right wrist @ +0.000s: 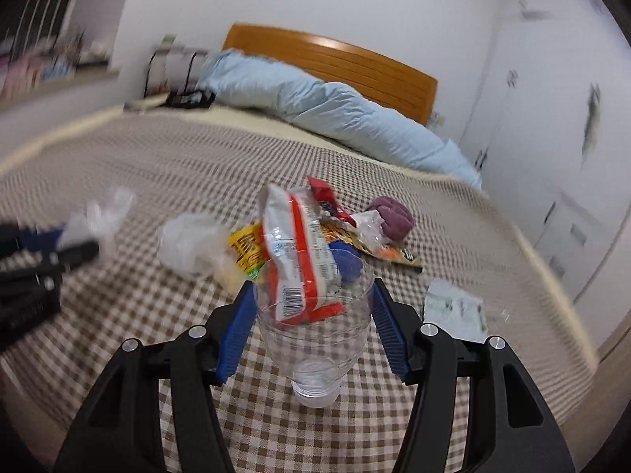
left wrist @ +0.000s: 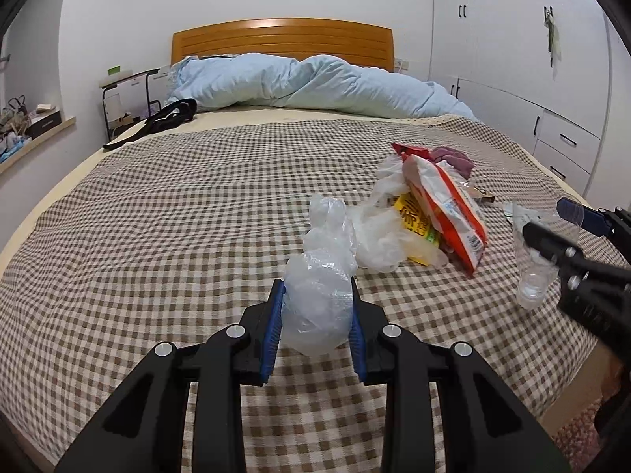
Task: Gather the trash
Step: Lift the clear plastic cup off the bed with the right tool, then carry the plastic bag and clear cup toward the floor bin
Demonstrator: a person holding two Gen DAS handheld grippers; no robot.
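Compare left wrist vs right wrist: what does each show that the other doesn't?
Left wrist only: the left claw head-on, shut on a clear plastic bag, and white drawers in focus.

Right wrist only: the right claw head-on, closed on a clear plastic cup, and a small white wrapper beside it.

Both: the checked bedspread, blue duvet, wooden headboard, the wrapper pile with the red-and-white packet, and the purple cloth. The right view is motion-blurred.

Brown-checked bedspread [left wrist: 197,205] (pale-blue duvet [left wrist: 315,82] behind).
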